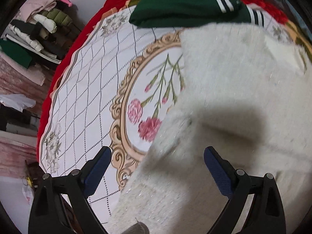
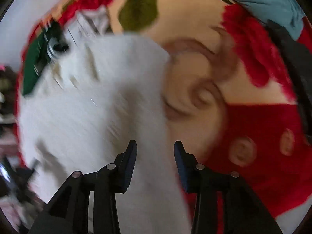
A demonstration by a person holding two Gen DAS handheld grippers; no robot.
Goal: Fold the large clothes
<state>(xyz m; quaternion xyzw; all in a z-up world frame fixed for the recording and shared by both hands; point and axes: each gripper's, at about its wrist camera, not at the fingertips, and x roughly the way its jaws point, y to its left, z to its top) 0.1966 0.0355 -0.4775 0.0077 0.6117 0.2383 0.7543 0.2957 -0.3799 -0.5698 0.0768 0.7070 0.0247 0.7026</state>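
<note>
A home bedroom — floral bedsheet (image 1: 81,89), heaped clothes (image 1: 37,25).

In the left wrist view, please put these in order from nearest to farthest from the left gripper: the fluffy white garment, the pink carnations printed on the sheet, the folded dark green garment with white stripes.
From the left gripper:
1. Fluffy white garment, directly between and beyond the fingers, to the right.
2. Pink carnations, printed on the sheet just ahead, inside the gold frame.
3. Folded dark green garment with white stripes, at the far edge.
</note>
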